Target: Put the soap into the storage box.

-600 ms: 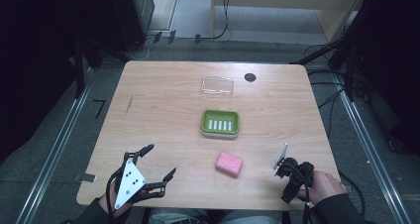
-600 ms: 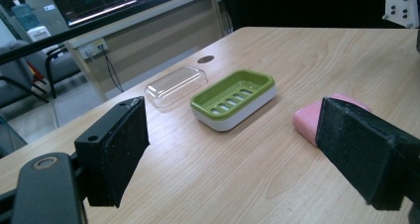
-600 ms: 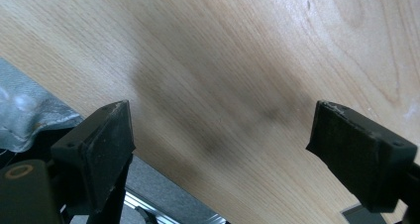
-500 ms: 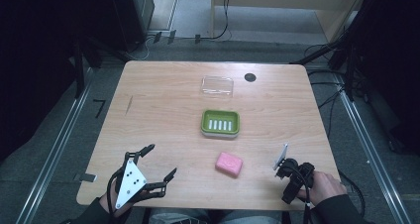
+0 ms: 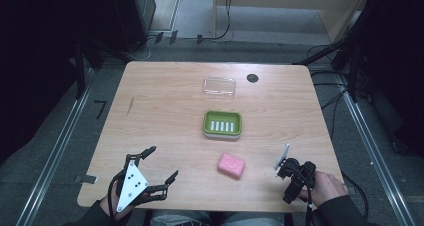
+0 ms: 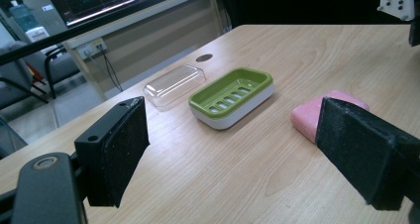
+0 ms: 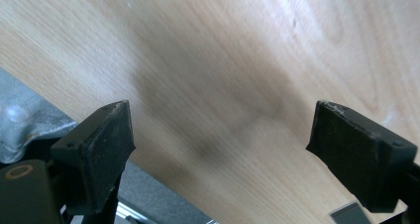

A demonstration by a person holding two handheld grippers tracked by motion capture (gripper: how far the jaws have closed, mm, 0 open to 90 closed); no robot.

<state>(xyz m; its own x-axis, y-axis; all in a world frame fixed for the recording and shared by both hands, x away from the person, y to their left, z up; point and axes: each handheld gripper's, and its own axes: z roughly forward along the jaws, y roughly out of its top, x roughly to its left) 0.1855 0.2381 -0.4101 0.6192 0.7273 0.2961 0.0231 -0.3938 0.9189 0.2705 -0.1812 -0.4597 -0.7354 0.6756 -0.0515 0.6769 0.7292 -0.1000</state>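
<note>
A pink soap bar (image 5: 231, 165) lies on the wooden table (image 5: 165, 111), in front of a green soap dish (image 5: 222, 124). A clear lid (image 5: 219, 86) rests farther back. My left gripper (image 5: 163, 162) hovers at the front left, open and holding nothing. Along its jaws I see the dish (image 6: 232, 96), the lid (image 6: 174, 84) and the soap (image 6: 317, 112) beyond the right jaw. My right gripper (image 5: 292, 186) is at the front right, to the right of the soap. It points down at bare wood (image 7: 233, 60) with its jaws wide open (image 7: 218, 149) and nothing between them.
A small dark round hole (image 5: 252, 78) marks the table near its back edge. The table's front edge (image 7: 163, 184) runs just below the right gripper's jaws. Metal rails (image 5: 60, 146) and cables line the floor on both sides.
</note>
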